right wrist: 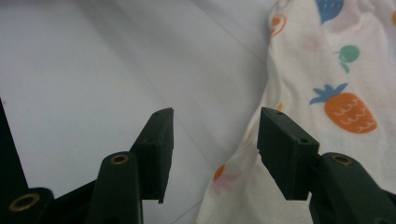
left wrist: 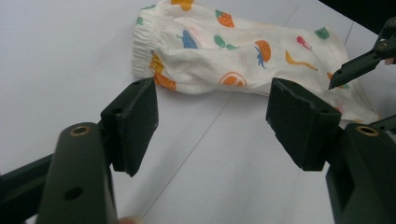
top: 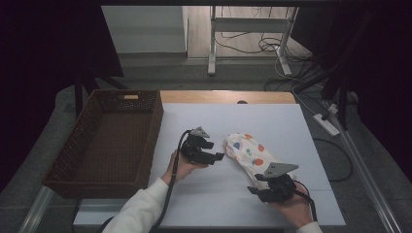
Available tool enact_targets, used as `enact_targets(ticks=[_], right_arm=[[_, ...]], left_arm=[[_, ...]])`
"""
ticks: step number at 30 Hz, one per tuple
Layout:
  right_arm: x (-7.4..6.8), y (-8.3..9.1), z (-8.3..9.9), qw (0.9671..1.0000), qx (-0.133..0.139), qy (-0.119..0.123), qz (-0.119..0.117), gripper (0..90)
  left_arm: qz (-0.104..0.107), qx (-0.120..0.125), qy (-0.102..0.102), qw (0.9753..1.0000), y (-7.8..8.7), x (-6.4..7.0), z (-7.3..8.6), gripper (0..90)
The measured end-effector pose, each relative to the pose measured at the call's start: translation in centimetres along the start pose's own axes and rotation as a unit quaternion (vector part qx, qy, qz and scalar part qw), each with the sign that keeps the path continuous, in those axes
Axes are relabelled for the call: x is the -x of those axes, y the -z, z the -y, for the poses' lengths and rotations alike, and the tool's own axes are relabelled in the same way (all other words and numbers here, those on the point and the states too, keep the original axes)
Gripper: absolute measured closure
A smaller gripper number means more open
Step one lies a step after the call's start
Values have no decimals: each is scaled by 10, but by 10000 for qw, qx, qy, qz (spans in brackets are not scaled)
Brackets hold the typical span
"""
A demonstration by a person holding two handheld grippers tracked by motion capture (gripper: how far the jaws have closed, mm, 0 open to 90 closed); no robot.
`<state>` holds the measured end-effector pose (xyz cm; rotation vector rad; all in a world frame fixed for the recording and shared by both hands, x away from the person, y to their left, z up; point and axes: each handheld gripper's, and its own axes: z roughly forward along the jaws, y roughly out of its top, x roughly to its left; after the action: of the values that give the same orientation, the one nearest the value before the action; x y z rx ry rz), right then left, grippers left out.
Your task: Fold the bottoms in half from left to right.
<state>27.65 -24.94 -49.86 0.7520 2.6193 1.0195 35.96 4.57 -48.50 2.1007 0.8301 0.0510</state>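
Observation:
A small cream garment (top: 247,151) printed with coloured fruit lies folded on the white table, right of centre. Its elastic waistband end (left wrist: 142,46) faces my left gripper (top: 217,156), which stands open just left of it with nothing between its jaws. In the left gripper view the left gripper (left wrist: 212,121) frames bare table below the garment (left wrist: 243,56). My right gripper (top: 256,184) is open at the garment's near end. In the right gripper view the right gripper (right wrist: 215,149) straddles the cloth's edge (right wrist: 261,126), one jaw over the fabric (right wrist: 345,84), one over table.
A dark woven basket (top: 87,127) sits empty at the table's left side. The white table sheet (top: 204,194) has open room in front and behind the garment. Beyond the far edge are a desk frame (top: 212,43) and cables on the floor.

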Motion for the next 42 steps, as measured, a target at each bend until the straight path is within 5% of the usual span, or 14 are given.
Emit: enact_targets(ticks=[20,28,34,42], right_arm=[[7,-10,12,9932,-947,146,666,457],[12,-8,10,9894,-1145,147,886,599],[14,-8,8,9897,-1280,78,642,770],[14,-8,6,9904,-1279,-42,526,830]], left_arm=[[-20,-4,42,10000,1,-1,2,324],[-22,14,72,10000,2,-3,2,323],[-22,14,94,10000,3,-4,2,322],[-15,8,97,10000,4,-5,3,323]])
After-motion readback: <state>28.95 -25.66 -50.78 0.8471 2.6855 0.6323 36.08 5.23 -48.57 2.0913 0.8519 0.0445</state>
